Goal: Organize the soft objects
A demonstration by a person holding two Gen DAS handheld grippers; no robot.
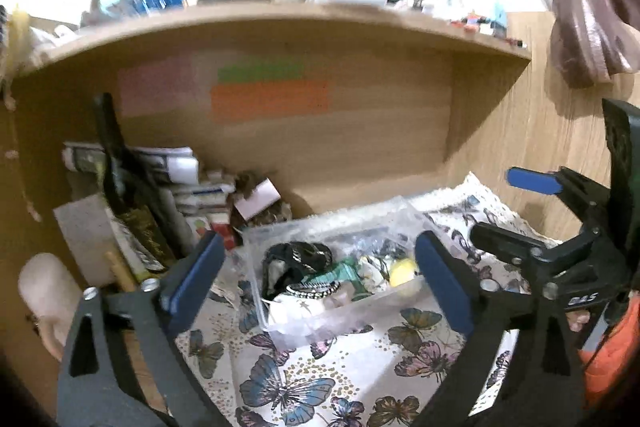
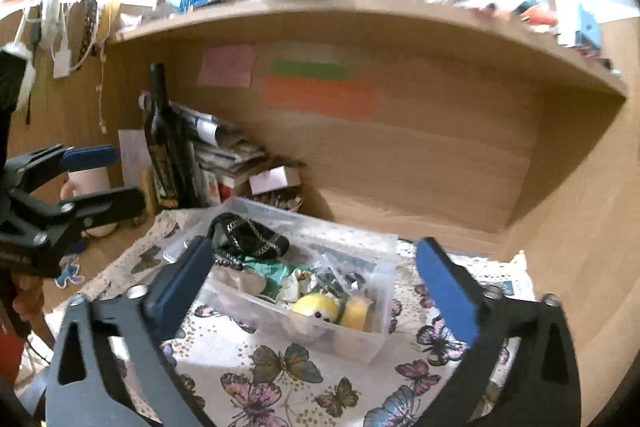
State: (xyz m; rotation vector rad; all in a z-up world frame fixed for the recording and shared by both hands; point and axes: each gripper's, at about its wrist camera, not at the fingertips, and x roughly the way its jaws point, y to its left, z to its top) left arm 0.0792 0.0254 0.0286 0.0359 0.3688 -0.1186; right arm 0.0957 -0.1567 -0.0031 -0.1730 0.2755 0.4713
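**Op:** Under the wooden shelf [image 1: 280, 23] I see the desk alcove, with its back panel carrying pink, green and orange paper notes [image 2: 320, 83]. Motion blur is heavy in both views.

**Log:** Largest item on the surface?

**Op:** Butterfly-print cloth [image 1: 320, 367] spread over the desk. On it sits a clear plastic bin [image 2: 380, 331], uncovered, between my two sets of fingers in each view.

**Log:** Contents?

**Op:** Soft things, packed together: a black pouch with a chain [image 2: 250, 237] at the bin's left end, a green fabric piece [image 2: 272, 273] beside it, a yellow plush toy with dark eyes [image 2: 320, 309] against the near wall. Other small items are too blurred to name.

**Log:** Surroundings?

**Op:** A dark bottle [image 2: 160, 131] stands upright at the left, next to a pile of papers and boxes [image 1: 188, 183].

**Log:** Grippers?

**Op:** Left gripper [image 1: 316, 275] has its jaws wide apart and holds nothing, hovering before the bin. Right gripper [image 2: 312, 287] is the same: jaws spread, nothing between them. Each shows at the edge of the other's view.
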